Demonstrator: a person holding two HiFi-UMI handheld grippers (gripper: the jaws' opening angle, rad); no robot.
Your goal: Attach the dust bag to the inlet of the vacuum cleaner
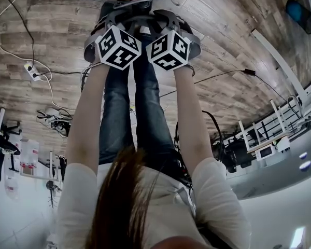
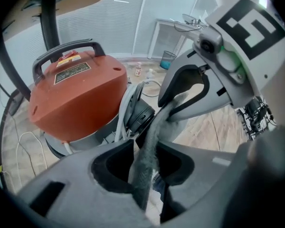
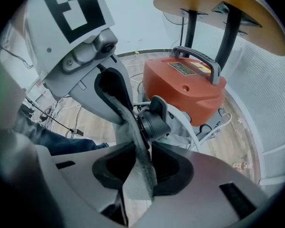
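The vacuum cleaner stood on the wooden floor just beyond the person's feet, with its orange top and black carry handle upward. The grey dust bag was held off the floor in front of it as a band of cloth running from one tool to the other. The left hand-held gripper pinched one part of the bag's edge and the right hand-held gripper pinched another. Both pointed steeply down and sat close side by side.

The round black inlet lay directly behind the stretched cloth, near it, and I could not tell whether the two touched. The bag did not look seated yet.

To do this step well, the two grips probably had to draw the edge apart evenly, so the opening gaped wide enough to pass over the inlet's rim. One side would best be hooked over the rim first, and the other then eased round with the cloth taut. Tension on one side only would likely let the hooked side slip off. The pinch looked shallow, close to the hem, so a hard tug risked the cloth pulling free.
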